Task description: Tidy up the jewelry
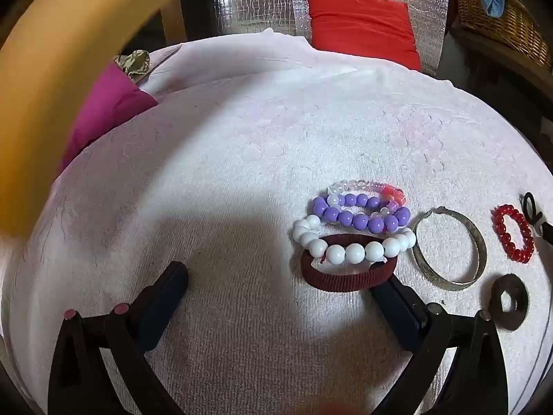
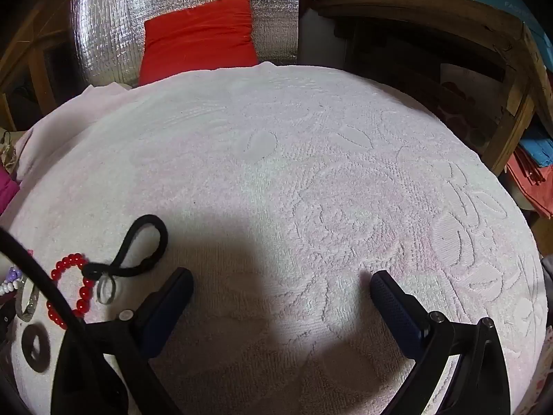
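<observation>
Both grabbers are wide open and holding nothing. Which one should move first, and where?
Probably the left gripper: slide it a little toward the tangled pile beside its finger and lift the white bead bracelet off the maroon hair band. The two overlap, with the purple bead bracelet touching them, so they need separating first. The right gripper faces only bare towel.

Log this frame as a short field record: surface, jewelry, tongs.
surface: white embossed towel
cluster: white bead bracelet overlapping maroon hair tie; purple bead bracelet and clear-pink bead bracelet behind
beside cluster: metal bangle, red bead bracelet, dark flat ring
black cord loop: crosses the red bead bracelet
left tongs: open, empty, right tip by the hair tie
right tongs: open, empty, over bare towel
</observation>
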### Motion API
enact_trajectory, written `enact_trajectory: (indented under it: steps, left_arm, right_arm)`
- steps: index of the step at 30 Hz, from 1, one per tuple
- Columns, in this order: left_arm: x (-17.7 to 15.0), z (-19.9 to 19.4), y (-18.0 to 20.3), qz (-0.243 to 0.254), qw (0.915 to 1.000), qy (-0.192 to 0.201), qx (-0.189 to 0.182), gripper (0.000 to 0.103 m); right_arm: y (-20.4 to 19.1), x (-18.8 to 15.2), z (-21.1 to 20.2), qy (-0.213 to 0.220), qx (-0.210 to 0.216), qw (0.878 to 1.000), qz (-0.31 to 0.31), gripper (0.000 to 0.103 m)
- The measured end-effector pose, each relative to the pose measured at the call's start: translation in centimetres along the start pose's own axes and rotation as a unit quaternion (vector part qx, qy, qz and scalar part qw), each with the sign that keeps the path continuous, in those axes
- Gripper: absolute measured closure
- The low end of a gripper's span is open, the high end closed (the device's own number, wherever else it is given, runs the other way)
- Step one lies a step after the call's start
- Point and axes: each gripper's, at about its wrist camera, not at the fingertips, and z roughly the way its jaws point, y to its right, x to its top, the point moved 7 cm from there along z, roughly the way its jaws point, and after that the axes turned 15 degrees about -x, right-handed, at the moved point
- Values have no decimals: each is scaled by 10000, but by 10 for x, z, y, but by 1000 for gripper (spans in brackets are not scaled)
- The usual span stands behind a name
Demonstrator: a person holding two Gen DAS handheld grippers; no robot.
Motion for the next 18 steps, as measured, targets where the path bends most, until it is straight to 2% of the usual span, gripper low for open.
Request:
enact_trajectory:
  steps: [18]
  left_arm:
    - [0, -1, -1, -21, 10000, 4, -20, 0]
  right_arm:
    - [0, 1, -1, 4, 0, 10000, 2, 0]
